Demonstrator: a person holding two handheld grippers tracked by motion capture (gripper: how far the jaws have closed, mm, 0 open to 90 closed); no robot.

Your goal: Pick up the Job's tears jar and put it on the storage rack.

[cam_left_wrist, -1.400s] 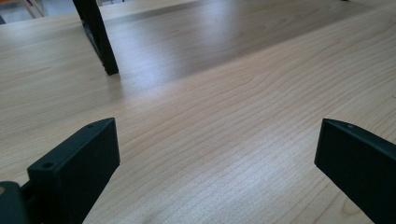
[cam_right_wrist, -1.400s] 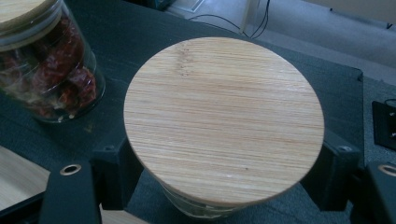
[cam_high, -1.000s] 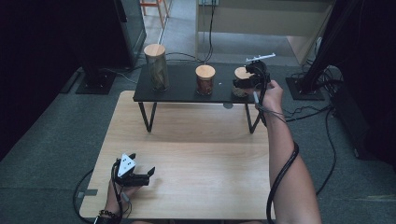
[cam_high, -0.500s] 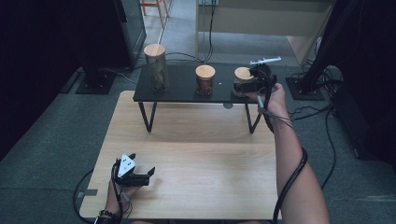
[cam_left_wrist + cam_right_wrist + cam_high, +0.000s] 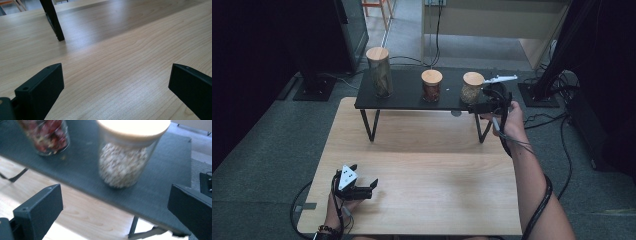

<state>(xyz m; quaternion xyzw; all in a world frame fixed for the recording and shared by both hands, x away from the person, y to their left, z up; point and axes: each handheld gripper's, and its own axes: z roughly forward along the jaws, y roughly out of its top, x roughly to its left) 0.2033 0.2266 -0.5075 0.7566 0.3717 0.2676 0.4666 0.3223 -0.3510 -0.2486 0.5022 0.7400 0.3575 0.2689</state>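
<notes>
the right gripper point(image 5: 115, 202) has its jaws spread wide, nothing between them, and its own view looks straight at the jar of pale grains point(image 5: 125, 157), which stands just ahead of the gap and slightly toward 12 o'clock. compared with a second ago, the right hand point(image 5: 512, 117) has slid back a little from the shelf's right end toward the person, so the gripper point(image 5: 492, 97) now sits just at the 3 o'clock side of that jar point(image 5: 472, 87) rather than over it. in my judgement this reads as lining up for a side-on grasp of the jar, with the closing not yet begun; the jar stays untouched on the black shelf point(image 5: 407, 100).

the left gripper point(image 5: 357, 187) has not moved: it rests low at 7 o'clock on the worktop point(image 5: 427, 165), jaws spread as well, with only bare wood point(image 5: 120, 70) and one black shelf leg point(image 5: 53, 21) ahead of it.

outward from the target, the jar of red pieces point(image 5: 46, 136) stands at its 9 o'clock, and the tall jar point(image 5: 379, 72) at the shelf's far left end.

hard to read: the right gripper view is smeared by motion, so the grain jar's glass wall and lid edge are soft, and its lid is cut off at the top. the red jar is cropped too. in the high view the right gripper's jaws merge with the dark shelf, so their exact gap to the jar cannot be told.
</notes>
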